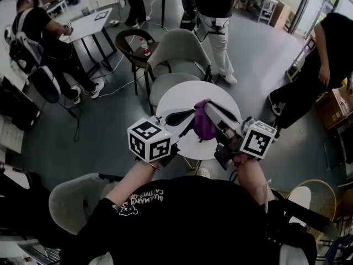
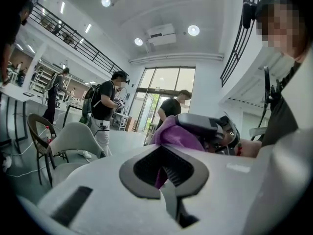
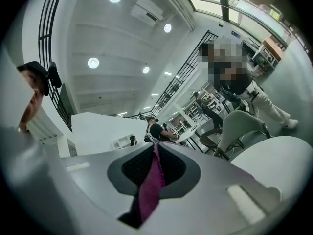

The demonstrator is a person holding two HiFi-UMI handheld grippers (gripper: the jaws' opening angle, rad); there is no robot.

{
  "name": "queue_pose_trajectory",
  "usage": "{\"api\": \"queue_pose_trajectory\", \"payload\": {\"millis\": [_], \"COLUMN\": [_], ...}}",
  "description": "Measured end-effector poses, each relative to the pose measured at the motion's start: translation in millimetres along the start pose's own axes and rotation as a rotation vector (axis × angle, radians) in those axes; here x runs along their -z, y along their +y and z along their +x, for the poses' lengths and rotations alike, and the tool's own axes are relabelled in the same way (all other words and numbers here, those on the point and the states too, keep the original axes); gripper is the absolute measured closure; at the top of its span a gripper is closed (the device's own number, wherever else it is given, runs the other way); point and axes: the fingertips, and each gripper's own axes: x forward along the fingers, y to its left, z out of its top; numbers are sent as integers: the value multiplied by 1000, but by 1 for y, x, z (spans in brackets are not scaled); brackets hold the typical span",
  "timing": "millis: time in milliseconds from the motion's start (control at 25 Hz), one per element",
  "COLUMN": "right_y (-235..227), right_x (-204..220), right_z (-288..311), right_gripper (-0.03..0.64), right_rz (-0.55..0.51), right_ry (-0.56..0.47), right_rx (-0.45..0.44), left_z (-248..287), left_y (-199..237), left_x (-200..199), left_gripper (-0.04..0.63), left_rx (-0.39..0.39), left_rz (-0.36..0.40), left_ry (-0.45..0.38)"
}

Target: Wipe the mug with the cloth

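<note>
Our shirt (image 1: 182,220) fills the near edge; beyond it both tools meet over the table (image 1: 182,95). The left gripper (image 2: 164,153) and right gripper (image 3: 155,148) are each clamped tight on the cloth (image 1: 203,125), which is bunched between them above the tabletop. We find no mug in any view, so wiping looks unstarted. The cloth's long axis seems to run near-to-far, with its loose end drooping toward us.
</note>
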Motion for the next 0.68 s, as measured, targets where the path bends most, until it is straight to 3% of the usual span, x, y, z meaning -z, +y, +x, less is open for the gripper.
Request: {"api": "queue_pose_trajectory", "payload": {"millis": [320, 680], "right_y": [-38, -13], "right_x": [9, -25], "right_z": [-12, -2], "right_gripper": [589, 588], "right_rz": [9, 9], "right_ry": [0, 9], "right_rx": [-2, 7], "left_z": [28, 27], "left_y": [13, 2], "left_x": [25, -20], "left_gripper": [591, 591], "left_rx": [-1, 15], "left_rz": [4, -4], "left_ry": [0, 3]}}
